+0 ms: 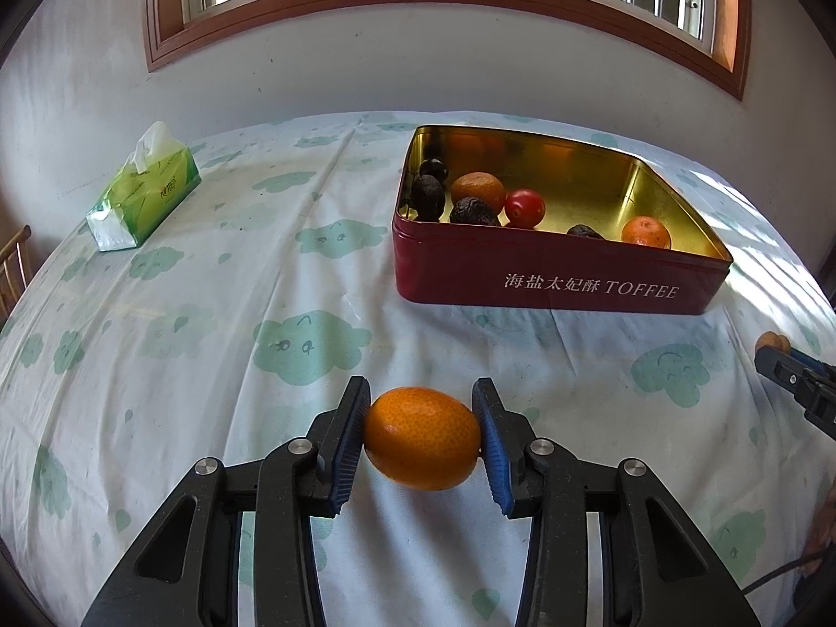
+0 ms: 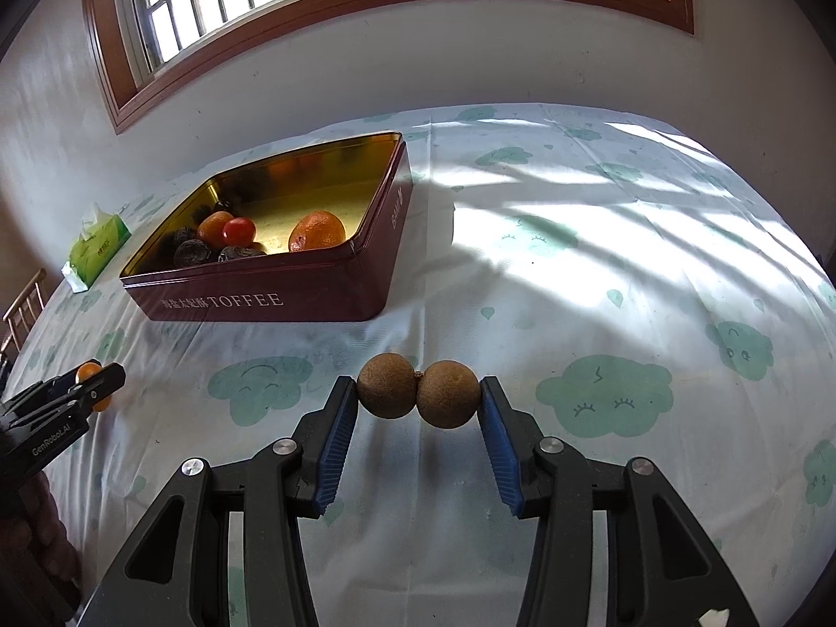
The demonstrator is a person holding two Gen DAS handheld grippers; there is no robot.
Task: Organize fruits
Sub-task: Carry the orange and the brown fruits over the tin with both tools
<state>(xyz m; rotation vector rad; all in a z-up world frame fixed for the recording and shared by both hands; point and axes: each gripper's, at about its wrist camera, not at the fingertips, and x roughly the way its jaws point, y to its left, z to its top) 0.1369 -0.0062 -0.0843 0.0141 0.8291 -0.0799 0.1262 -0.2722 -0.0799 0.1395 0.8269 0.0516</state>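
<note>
Two grippers, each with fruit between its jaws, above a cloth-covered surface.
The left gripper (image 1: 421, 436) clamps an orange kumquat (image 1: 422, 438) at narrow jaws; the right gripper (image 2: 418, 399) pinches two brown longans (image 2: 418, 393) side by side. The red tin (image 1: 548, 271), holding other fruit, sits beyond.

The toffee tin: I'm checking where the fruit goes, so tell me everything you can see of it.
The toffee tin is a dark red, lidless metal box with a shiny gold inside and pale lettering on its side. It sits flat on the cloud-print tablecloth, beyond both grippers, touched by neither. Inside lie two oranges, a red tomato-like fruit and several dark wrinkled fruits.
</note>
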